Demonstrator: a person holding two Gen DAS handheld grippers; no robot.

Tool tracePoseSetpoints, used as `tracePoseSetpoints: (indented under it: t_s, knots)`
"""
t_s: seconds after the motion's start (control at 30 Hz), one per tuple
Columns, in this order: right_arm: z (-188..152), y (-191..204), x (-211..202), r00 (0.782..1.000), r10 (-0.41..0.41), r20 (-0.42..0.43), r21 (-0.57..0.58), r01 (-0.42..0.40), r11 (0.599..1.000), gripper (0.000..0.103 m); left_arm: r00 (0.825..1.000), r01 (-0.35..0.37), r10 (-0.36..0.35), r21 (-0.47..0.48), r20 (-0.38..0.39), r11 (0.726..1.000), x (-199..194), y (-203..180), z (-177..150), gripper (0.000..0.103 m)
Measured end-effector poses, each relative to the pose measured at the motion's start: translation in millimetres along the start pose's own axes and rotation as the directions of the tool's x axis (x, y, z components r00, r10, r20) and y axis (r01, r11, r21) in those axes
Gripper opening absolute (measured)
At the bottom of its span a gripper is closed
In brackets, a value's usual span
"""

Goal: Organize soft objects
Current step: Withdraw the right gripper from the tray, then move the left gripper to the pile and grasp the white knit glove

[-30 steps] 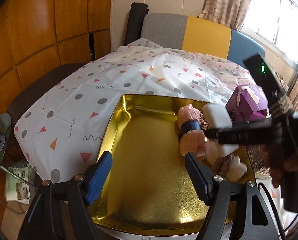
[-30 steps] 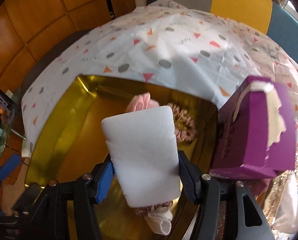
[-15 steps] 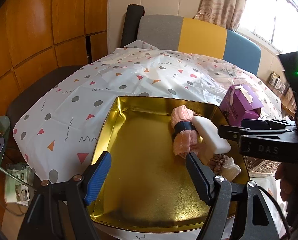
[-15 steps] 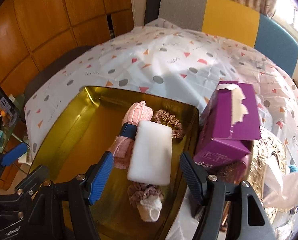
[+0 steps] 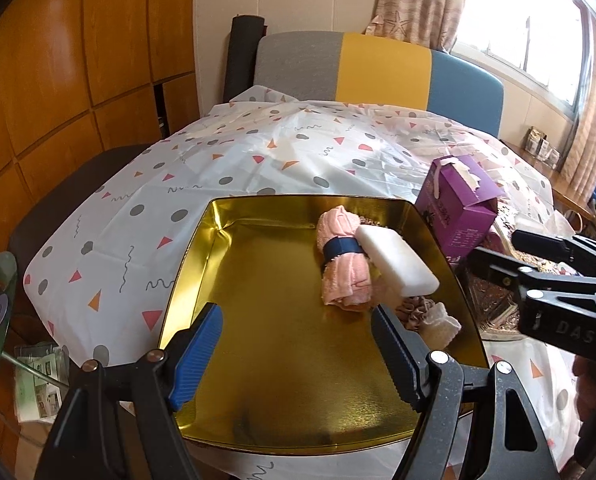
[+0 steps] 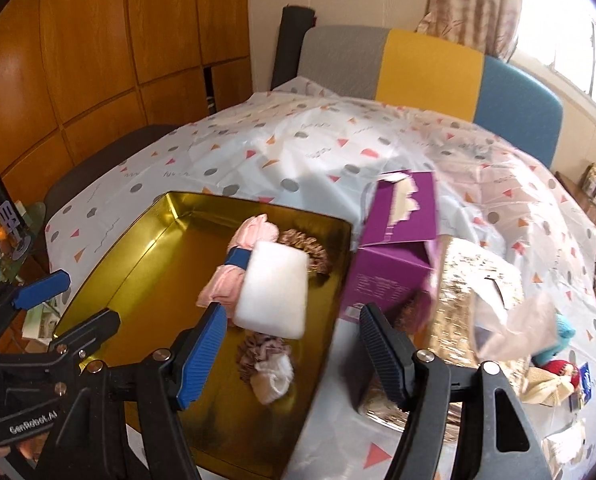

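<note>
In tray: sponge point(image 6: 272, 290) lies along the right side, leaning on the pink towel point(image 6: 234, 270), scrunchies point(image 6: 258, 354) and a white sock point(image 6: 274, 378) just nearer.
Tray point(image 5: 298, 380): gold, on the spotted cloth point(image 5: 218, 160), purple box point(image 6: 394, 248) just right of it.
Right gripper point(image 6: 292, 358): jaws wide, nothing between them, above the tray's near right edge.
Left gripper point(image 5: 296, 358): jaws wide, empty, over the tray's bare near-left floor.
Step, likely: fetch the next soft thing from the pile point(image 6: 554, 364) at right.
Doing it well: clear the box and the foil box point(image 6: 474, 304), grip the thing by its middle, set it on bare tray floor left of the towel.
</note>
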State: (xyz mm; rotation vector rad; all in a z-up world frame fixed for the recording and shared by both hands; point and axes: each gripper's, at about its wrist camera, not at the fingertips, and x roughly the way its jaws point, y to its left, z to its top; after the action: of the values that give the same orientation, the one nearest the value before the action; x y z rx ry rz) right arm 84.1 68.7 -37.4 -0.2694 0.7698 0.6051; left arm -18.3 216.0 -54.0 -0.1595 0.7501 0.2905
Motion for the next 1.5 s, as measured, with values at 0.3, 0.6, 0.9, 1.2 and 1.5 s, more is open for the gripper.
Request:
tracePoseSetpoints:
  t_s: [0.3,0.6,0.9,1.2,1.5]
  knots:
    - [-19.7,-41.6,-30.9,0.998,-0.051,0.046,0.082,0.047,0.995,0.070,1.000,0.019,-0.019,0.049,0.001,0.999,-3.7,-18.4,-0.9,0.077]
    - [-46.9,-107.3,-48.1,0.989,-0.149,0.018,0.179,0.143,0.973,0.070,0.998,0.066,-0.068,0.123,0.010,0.990,-9.3,-45.3,-0.5,0.077]
    - [-80.2,-208.1,-70.8,0.947,-0.316,-0.058,0.336,0.317,0.887,0.070,0.995,0.099,-0.099,0.175,-0.008,0.980,-10.6,-65.4,-2.4,0.077]
    - [-130.9,-297.2,-84.4,0.896,-0.419,-0.147,0.510,0.432,0.744,0.070,0.979,0.197,-0.202,0.278,-0.010,0.940,-22.5,-100.8,2.5,0.077]
    - [-161.6,-327.5,-87.0,0.919,-0.356,-0.168,0.667,0.372,0.646,0.070,0.921,0.373,-0.384,0.461,-0.074,0.806,-36.5,-184.8,18.1,0.070]
